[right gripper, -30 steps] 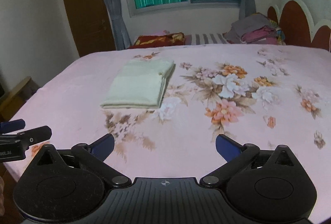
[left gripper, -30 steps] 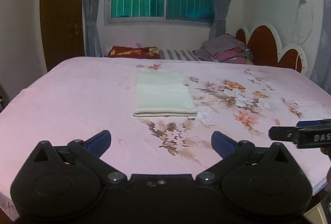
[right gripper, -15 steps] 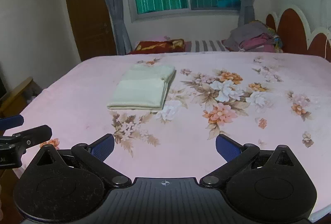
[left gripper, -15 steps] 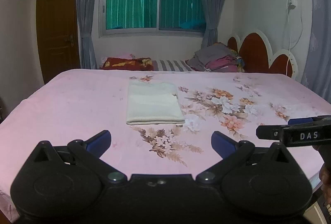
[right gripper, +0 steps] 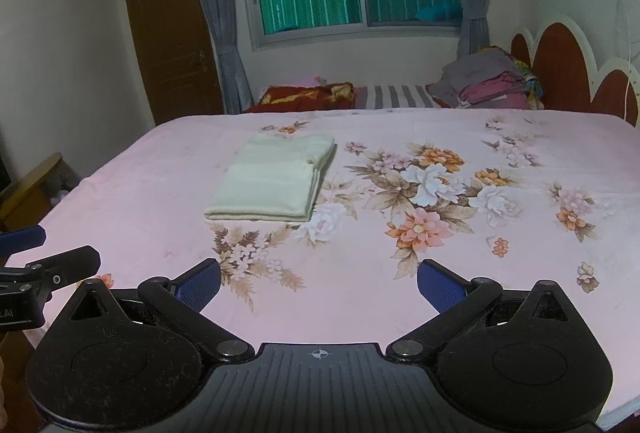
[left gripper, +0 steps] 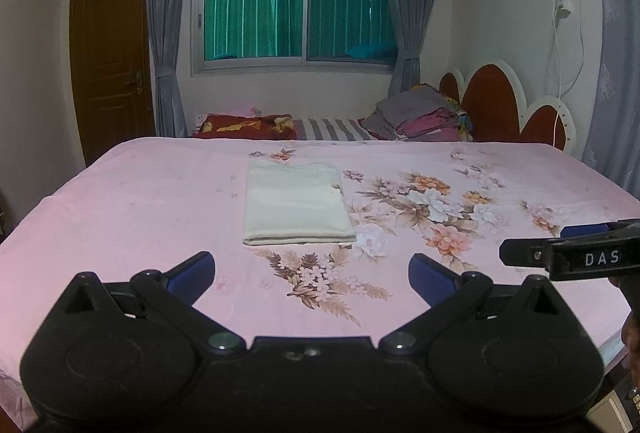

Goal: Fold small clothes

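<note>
On the left wrist view: left gripper [left gripper: 311,271], blue-padded fingers spread wide, holding nothing, near the bed's front edge. Cream-coloured folded cloth rectangle [left gripper: 297,204] lies flat on the pink floral bedsheet [left gripper: 140,201], well ahead. Fold looks complete; judged best left undisturbed, grippers clear. Right gripper [left gripper: 568,253] cut off at frame edge.

From the right wrist view: right gripper [right gripper: 318,283], likewise wide and empty. Cloth [right gripper: 272,181] shows stacked layers along its right side; layer count unclear. Left gripper partly cropped.
</note>
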Action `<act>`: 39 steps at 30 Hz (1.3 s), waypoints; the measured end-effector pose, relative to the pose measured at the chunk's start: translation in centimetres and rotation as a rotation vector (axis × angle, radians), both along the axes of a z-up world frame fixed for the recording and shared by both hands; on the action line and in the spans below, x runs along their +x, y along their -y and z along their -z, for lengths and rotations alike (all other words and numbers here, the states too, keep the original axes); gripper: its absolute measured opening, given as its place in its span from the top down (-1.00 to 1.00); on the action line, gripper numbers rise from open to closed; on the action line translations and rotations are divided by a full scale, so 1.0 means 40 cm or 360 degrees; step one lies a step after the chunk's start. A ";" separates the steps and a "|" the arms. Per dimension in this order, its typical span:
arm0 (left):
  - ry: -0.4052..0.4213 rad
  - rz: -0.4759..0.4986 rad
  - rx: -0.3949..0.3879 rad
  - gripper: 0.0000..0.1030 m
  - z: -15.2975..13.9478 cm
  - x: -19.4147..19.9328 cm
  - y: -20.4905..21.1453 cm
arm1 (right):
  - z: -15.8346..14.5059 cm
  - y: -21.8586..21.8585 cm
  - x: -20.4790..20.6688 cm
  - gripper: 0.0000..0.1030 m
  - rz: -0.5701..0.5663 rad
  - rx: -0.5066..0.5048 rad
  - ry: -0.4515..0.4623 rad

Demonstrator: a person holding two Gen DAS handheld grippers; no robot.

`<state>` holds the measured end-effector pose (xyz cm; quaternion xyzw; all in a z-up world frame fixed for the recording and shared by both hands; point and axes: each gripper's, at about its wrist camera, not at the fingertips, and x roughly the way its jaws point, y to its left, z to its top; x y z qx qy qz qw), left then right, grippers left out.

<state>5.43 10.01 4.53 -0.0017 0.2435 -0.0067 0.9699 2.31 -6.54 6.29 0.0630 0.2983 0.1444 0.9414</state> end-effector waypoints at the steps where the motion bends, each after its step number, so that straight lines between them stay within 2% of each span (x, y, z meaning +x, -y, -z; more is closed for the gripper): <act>1: 0.0000 0.0000 0.0001 -0.99 0.000 0.000 -0.001 | 0.000 0.003 -0.001 -1.00 0.0001 -0.0001 -0.0001; 39: -0.0019 0.0009 0.0026 -0.99 0.016 0.006 0.002 | 0.022 0.049 0.005 -1.00 -0.0016 -0.0004 -0.0023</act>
